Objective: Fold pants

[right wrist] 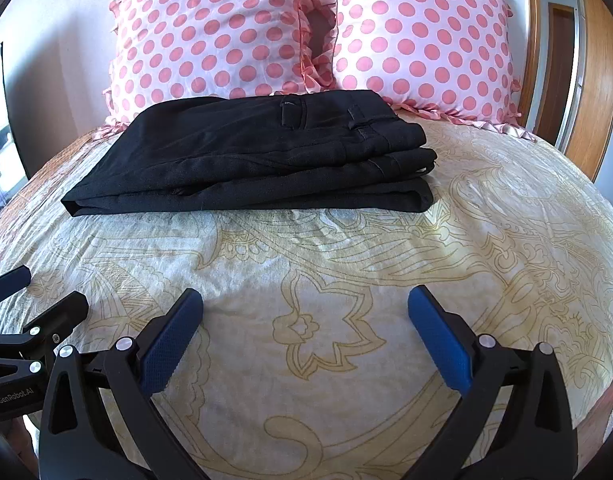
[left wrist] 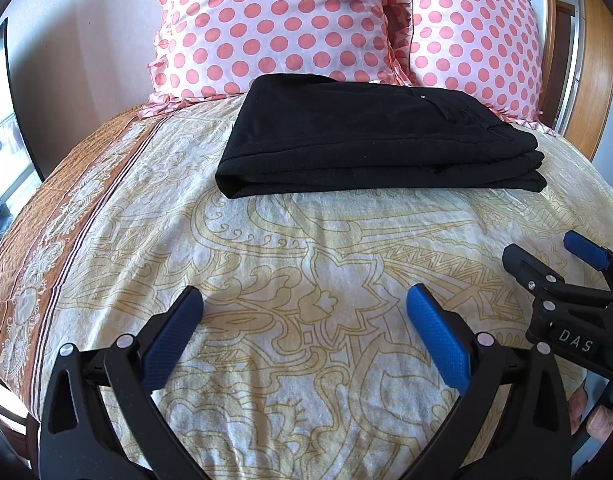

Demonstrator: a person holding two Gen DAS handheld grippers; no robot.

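The black pants [left wrist: 366,136] lie folded in a flat stack of layers on the bed, just in front of the pillows; they also show in the right wrist view [right wrist: 258,160], waistband and belt loops on the right side. My left gripper [left wrist: 304,304] is open and empty, held over the bedspread well short of the pants. My right gripper [right wrist: 306,304] is also open and empty, likewise short of the pants. The right gripper shows at the right edge of the left wrist view [left wrist: 546,256], and the left gripper at the left edge of the right wrist view [right wrist: 38,292].
Two white pillows with pink dots [left wrist: 274,28] [right wrist: 422,40] stand against the wall behind the pants. The cream patterned bedspread [left wrist: 306,240] has an orange border along the left [left wrist: 66,216]. A wooden door frame [right wrist: 594,80] stands at the right.
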